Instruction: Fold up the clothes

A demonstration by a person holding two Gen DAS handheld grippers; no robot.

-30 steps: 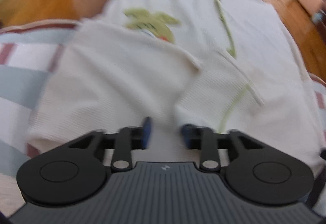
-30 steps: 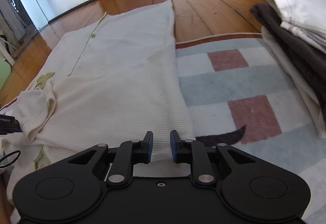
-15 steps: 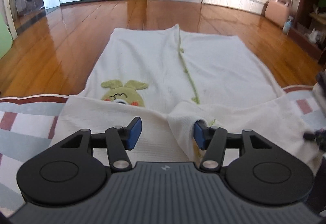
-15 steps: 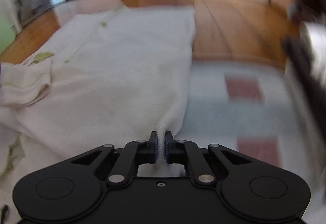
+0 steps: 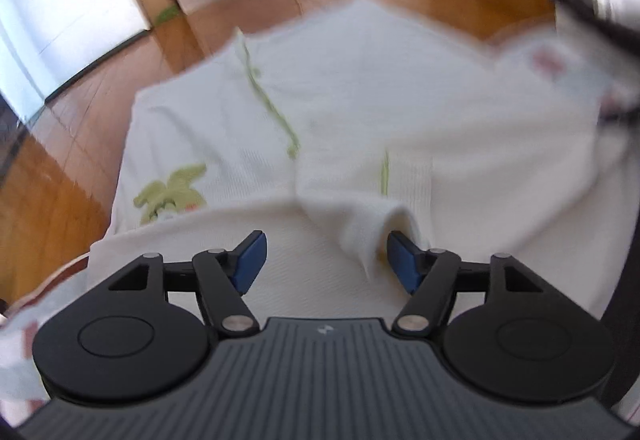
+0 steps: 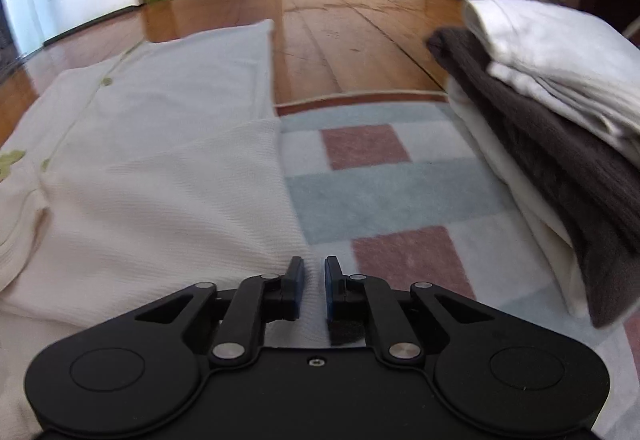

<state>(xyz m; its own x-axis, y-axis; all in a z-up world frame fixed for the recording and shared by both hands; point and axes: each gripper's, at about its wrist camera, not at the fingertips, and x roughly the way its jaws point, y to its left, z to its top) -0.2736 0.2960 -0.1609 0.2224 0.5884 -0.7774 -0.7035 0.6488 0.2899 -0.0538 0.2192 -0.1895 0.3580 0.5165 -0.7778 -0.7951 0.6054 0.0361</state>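
Change: right claw [image 6: 313, 288], pinched on the cloth edge half a second ago, now stands slightly parted with nothing between its pads; left claw [image 5: 325, 260] is as wide as it was, its view swung and blurred.
Left claw state: wide open, empty; a rolled sleeve cuff [image 5: 372, 236] lies just beside its right pad, not gripped.
Right claw state: narrow gap, holding nothing; poised at the near right edge of the garment [image 6: 160, 176].
Garment position: cream ribbed knit with green trim [image 5: 272, 108] and a green cartoon patch [image 5: 172, 192], spread flat half on the checked rug [image 6: 384, 184], half on the wooden floor [image 6: 360, 40]. Both sleeves lie folded in across the body.
Beside garment: stack of folded clothes [image 6: 560, 112] on the rug, well right of the garment.
Handling (judged): light, soft, limp; drapes and bunches, no stiffness. Ribbed surface should grip well.
Hold points (judged): doubled edges, such as near shoulder corners or hem corners, one claw each, so the panel lifts evenly.
Stage: sleeves in, body still full length.
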